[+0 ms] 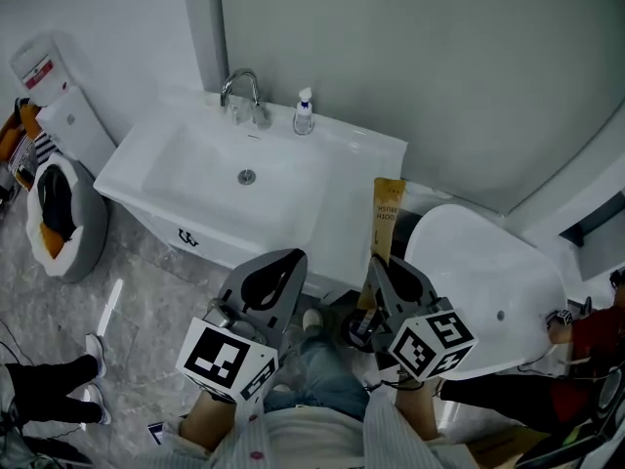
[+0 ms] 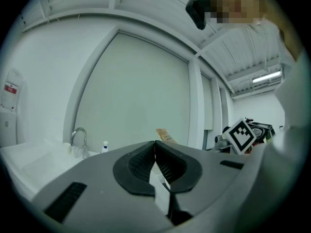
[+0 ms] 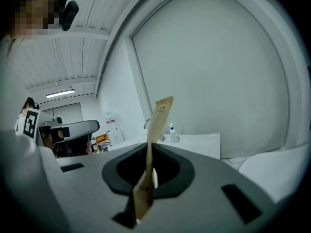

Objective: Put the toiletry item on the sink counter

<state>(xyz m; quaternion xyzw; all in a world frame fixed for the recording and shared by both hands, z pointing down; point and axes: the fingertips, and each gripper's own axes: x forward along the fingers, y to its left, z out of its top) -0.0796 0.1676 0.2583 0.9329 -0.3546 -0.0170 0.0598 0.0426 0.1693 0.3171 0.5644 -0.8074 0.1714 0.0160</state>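
Right gripper (image 3: 148, 147) pinches tan packet (image 3: 161, 114) at its lower end: light, thin, bendy; you grip gently. Left gripper (image 2: 154, 145) pressed together, empty.

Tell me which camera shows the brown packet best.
The head view: the brown packet lies broadside to it, print showing, held in the right tongs. The right gripper view shows it nearly edge-on, pinched between the jaws. The left gripper view catches only its top end.
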